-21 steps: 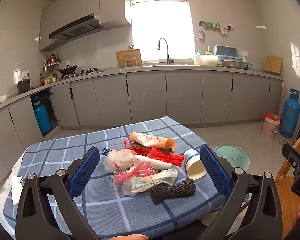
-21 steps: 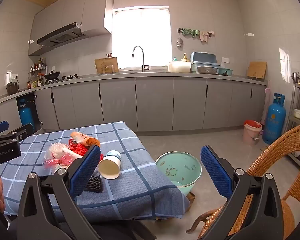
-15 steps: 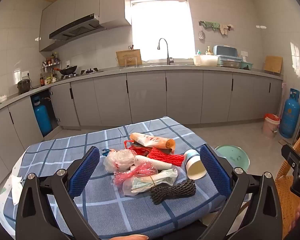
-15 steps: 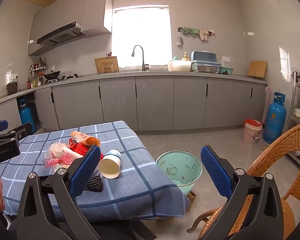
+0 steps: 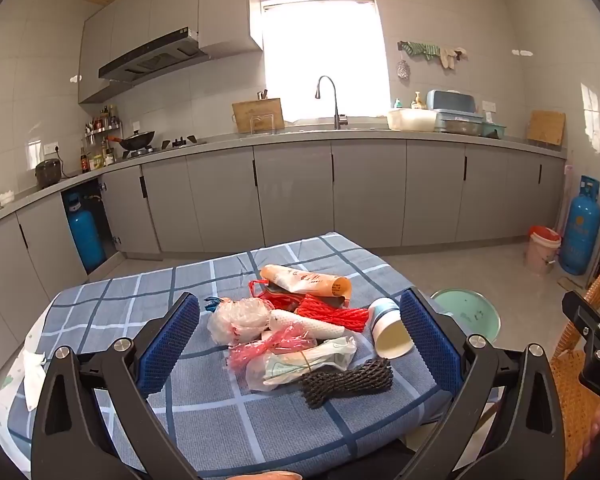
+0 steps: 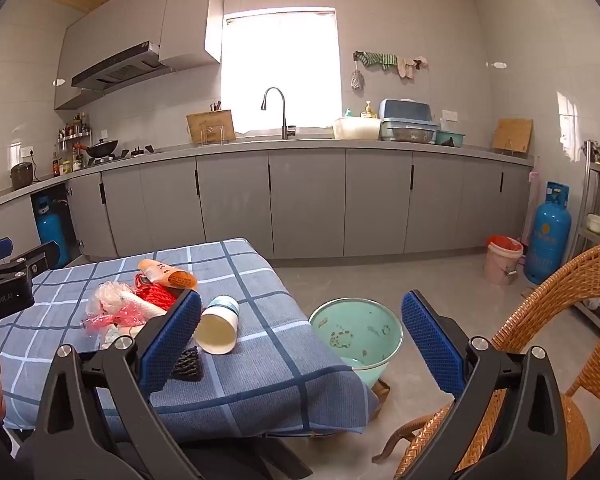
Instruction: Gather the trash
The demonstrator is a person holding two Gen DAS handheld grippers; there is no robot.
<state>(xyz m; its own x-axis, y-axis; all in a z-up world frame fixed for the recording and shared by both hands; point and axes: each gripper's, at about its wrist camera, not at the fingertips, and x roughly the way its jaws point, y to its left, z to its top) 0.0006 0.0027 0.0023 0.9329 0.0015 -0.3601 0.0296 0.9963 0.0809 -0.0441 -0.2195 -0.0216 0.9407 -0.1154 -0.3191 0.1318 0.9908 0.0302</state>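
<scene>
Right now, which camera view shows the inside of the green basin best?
The right wrist view: the green basin stands on the floor beside the table, its whole inside open to the camera. In the left wrist view a blue finger pad hides part of the basin.

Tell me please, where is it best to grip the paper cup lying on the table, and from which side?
Grip the paper cup across its round wall near the middle, probably coming from above. It lies on its side at the edge of the trash pile, open mouth toward the camera, so the wall is free on both sides.
</scene>
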